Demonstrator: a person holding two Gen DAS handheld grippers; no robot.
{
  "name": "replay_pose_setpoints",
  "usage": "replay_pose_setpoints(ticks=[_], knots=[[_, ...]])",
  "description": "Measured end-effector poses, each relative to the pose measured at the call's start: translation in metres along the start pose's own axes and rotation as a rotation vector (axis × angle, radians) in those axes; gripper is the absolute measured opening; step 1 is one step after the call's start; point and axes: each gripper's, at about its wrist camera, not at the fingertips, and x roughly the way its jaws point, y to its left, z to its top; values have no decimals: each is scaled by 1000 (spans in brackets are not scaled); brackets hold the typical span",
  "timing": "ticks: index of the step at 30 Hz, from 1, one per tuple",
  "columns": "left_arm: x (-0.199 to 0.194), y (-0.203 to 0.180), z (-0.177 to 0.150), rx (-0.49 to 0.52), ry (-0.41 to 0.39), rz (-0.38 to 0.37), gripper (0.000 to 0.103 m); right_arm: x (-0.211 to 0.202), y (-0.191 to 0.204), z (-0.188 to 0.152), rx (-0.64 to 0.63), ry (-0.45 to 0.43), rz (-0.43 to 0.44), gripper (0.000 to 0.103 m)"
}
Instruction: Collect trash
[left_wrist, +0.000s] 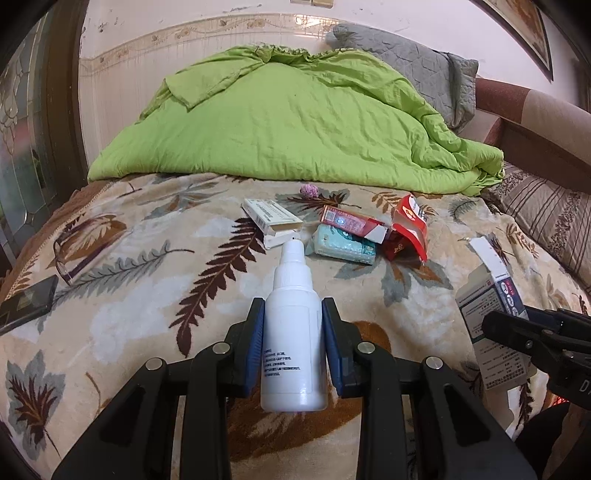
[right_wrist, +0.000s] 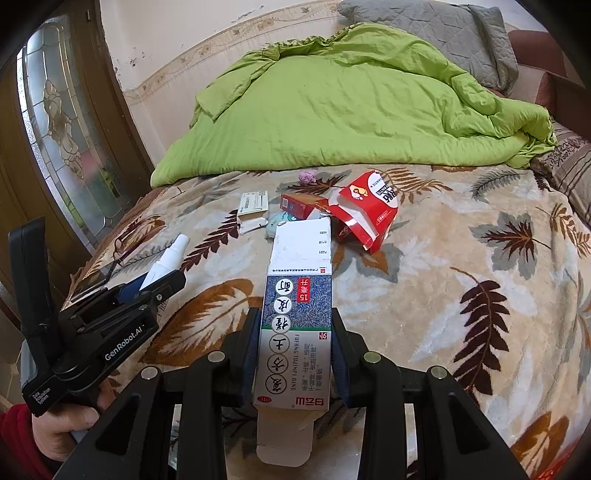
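Note:
My left gripper (left_wrist: 293, 314) is shut on a white plastic spray bottle (left_wrist: 293, 343), nozzle pointing away over the bed. My right gripper (right_wrist: 293, 325) is shut on a white and blue medicine box (right_wrist: 297, 314) with both end flaps open. Each view shows the other tool: the left gripper (right_wrist: 155, 280) with the bottle (right_wrist: 168, 258) at the left, the right gripper (left_wrist: 495, 325) with the box (left_wrist: 487, 295) at the right. Farther off on the leaf-patterned blanket (left_wrist: 147, 295) lie a white box (left_wrist: 271, 216), a red carton (left_wrist: 351, 221), a torn red package (left_wrist: 408, 230), a teal tissue pack (left_wrist: 341, 245) and a small pink ball (left_wrist: 306, 190).
A crumpled green duvet (left_wrist: 295, 118) fills the far half of the bed, with a grey pillow (left_wrist: 413, 62) behind it. Glasses (left_wrist: 74, 254) and a dark phone (left_wrist: 26, 302) lie at the blanket's left edge. A hand in a red sleeve (right_wrist: 62, 424) holds the left tool.

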Motion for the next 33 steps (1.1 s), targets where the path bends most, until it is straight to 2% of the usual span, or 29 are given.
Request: replay_pose_setpoints(ticks=[21,33], knots=[[-14,-7,4,10,-35,-15,29,3,0,0,-7,14,-1,37],[-5,-3,1,12,-8,-19,29,4,0,-1,-6,16,-15,37]])
